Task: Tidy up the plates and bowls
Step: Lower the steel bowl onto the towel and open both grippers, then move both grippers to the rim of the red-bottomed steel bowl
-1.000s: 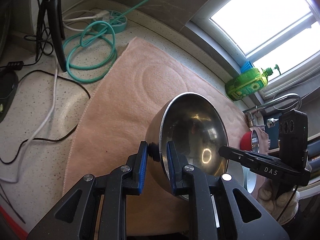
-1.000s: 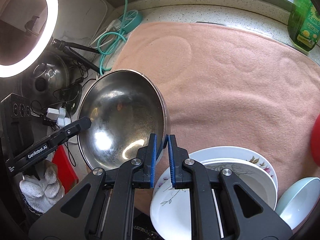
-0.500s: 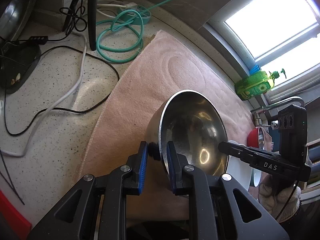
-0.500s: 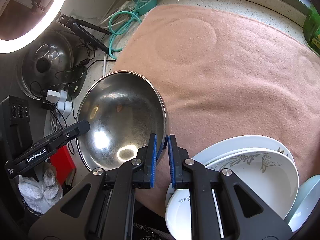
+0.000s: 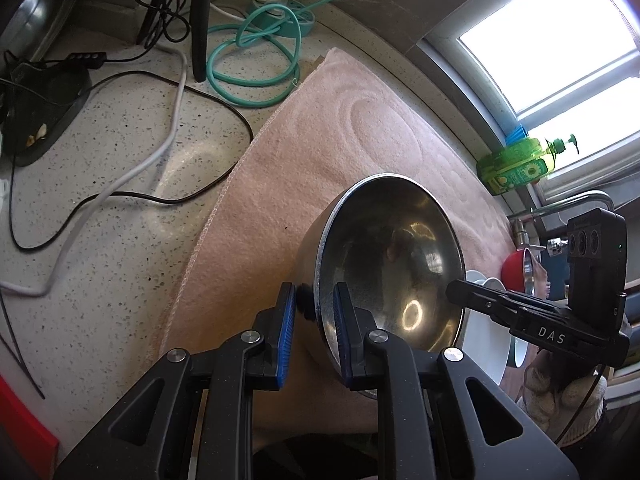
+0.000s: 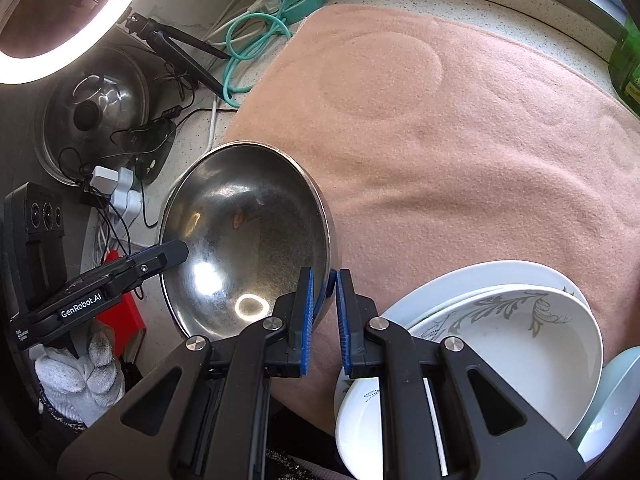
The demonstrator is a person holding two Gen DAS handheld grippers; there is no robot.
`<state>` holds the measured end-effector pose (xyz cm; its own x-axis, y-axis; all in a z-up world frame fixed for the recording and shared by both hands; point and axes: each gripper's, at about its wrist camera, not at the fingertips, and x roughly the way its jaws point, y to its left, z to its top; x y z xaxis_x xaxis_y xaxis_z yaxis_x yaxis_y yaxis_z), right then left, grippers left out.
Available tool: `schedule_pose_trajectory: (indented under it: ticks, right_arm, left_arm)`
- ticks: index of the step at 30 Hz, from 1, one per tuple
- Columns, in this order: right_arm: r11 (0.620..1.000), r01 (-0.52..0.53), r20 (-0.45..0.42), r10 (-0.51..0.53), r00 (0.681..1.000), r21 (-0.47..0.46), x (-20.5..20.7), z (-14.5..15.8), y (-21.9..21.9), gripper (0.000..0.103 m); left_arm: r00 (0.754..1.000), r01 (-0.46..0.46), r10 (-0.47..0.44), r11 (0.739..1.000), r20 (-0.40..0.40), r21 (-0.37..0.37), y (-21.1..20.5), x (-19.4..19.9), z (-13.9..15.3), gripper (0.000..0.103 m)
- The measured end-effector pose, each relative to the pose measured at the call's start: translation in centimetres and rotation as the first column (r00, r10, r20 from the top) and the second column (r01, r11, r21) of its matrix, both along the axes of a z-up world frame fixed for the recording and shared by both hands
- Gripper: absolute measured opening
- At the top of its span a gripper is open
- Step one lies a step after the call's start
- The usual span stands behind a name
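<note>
While both grippers pinched opposite sides of its rim, the stainless steel bowl (image 5: pixel 390 264) hung tilted over the near edge of a pink fleece mat (image 6: pixel 460 132). The left gripper (image 5: pixel 314 312) was clamped on the rim with one blue pad inside and one outside; the right gripper (image 6: pixel 322 300) gripped the other side the same way, its pads almost together. Just beside the bowl sat a stack of white plates (image 6: pixel 500 320) with grey leaf patterns, and a pale blue bowl (image 6: pixel 612 392) touched their far side. The mat, marked with round impressions, covered a speckled stone countertop (image 5: pixel 120 240) strewn with cables, a coiled teal cord (image 5: pixel 256 60) and a pot lid (image 6: pixel 92 108). A green dish soap bottle (image 5: pixel 520 164) stood by the bright window (image 5: pixel 560 40).
</note>
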<state>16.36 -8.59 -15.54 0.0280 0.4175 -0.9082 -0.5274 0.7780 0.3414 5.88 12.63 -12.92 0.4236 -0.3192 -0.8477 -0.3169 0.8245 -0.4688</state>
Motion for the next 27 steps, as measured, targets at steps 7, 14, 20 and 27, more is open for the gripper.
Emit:
schedule_pose_trajectory:
  ticks: [7, 14, 20, 27]
  right_arm:
    - [1.000, -0.008, 0.071, 0.009, 0.997, -0.009, -0.7, 1.3, 0.0, 0.028]
    - [0.999, 0.020, 0.139, -0.023, 0.990, 0.025, -1.4, 3.4, -1.4, 0.049]
    - [0.999, 0.033, 0.208, -0.039, 0.977, 0.035, -2.2, 5.0, -3.4, 0.055]
    - [0.988, 0.102, 0.224, -0.126, 0.966, 0.115, -2.8, 6.9, -7.7, 0.066]
  left_arm:
    - [1.000, 0.010, -0.010, 0.999, 0.016, 0.035, -0.2, -0.3, 0.7, 0.017]
    - [0.999, 0.001, -0.003, 0.999, 0.039, 0.053, 0.2, -0.8, 1.8, 0.024]
    - [0.997, -0.001, -0.004, 0.998, 0.079, 0.068, -0.5, -0.8, 3.2, 0.025]
    - [0.991, 0.022, -0.030, 0.998, 0.127, 0.067, -2.3, -0.1, 4.9, 0.025]
